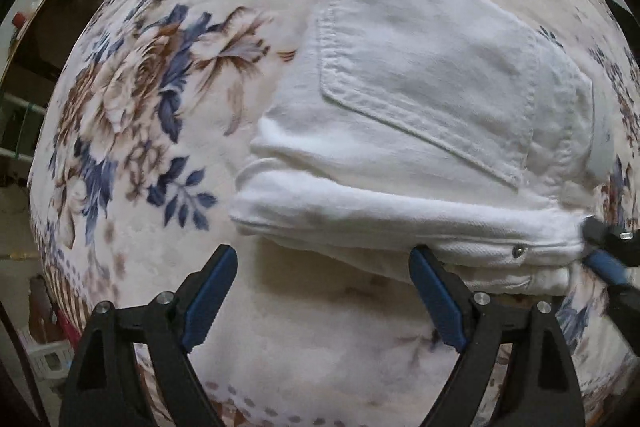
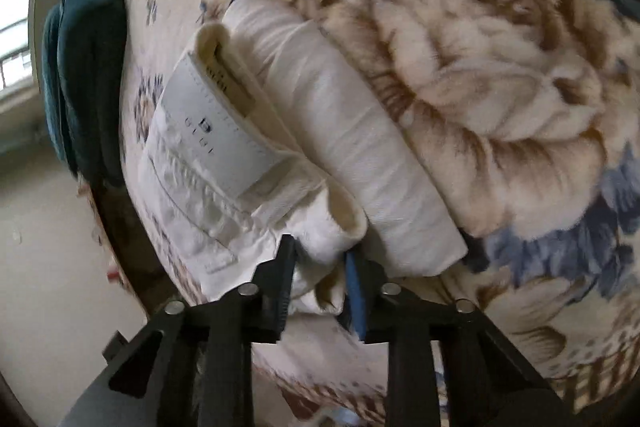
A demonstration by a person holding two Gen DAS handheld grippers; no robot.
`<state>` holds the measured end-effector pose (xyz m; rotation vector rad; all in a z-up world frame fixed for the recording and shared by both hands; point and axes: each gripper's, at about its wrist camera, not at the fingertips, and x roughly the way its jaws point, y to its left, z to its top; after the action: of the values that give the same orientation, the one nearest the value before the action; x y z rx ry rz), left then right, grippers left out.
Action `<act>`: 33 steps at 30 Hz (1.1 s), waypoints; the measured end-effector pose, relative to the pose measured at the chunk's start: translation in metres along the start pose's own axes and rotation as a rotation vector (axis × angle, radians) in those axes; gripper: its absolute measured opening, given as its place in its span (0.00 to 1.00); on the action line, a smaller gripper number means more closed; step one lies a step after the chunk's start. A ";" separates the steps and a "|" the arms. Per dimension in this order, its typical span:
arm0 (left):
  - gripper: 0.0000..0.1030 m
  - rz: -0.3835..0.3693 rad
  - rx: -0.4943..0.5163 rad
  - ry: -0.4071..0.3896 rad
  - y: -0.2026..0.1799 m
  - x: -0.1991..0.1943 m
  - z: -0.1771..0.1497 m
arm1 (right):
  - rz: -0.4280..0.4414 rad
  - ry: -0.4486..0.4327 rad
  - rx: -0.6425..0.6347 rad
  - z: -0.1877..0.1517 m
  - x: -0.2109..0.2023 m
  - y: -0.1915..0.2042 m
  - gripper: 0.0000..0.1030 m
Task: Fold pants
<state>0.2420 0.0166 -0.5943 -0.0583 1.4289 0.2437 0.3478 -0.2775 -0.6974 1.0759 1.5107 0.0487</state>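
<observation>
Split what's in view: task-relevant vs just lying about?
Job:
white pants, folded on the floral blanket
right gripper, clamped on the pants' edge
left gripper, open, holding nothing

Lying about:
dark teal cloth at the blanket's edge

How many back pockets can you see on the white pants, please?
1. A single patch pocket faces up on the folded white pants in the left wrist view, above the waistband edge. A second may be folded underneath, out of sight.
</observation>
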 end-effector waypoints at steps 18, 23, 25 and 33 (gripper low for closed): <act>0.85 -0.062 -0.059 0.034 0.024 0.007 -0.023 | 0.026 0.060 -0.133 -0.016 -0.027 0.006 0.56; 0.85 -0.073 -0.071 0.014 0.025 0.002 -0.017 | 0.022 0.033 -0.170 0.029 -0.021 0.027 0.81; 0.85 -0.067 -0.071 0.005 0.025 0.001 -0.014 | -0.021 0.110 -0.207 0.045 0.011 0.035 0.81; 0.85 -0.055 -0.090 -0.022 0.041 -0.007 -0.012 | -0.165 0.026 -0.466 0.019 0.015 0.097 0.21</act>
<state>0.2208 0.0536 -0.5845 -0.1685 1.3924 0.2623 0.4213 -0.2225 -0.6575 0.5787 1.5088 0.2869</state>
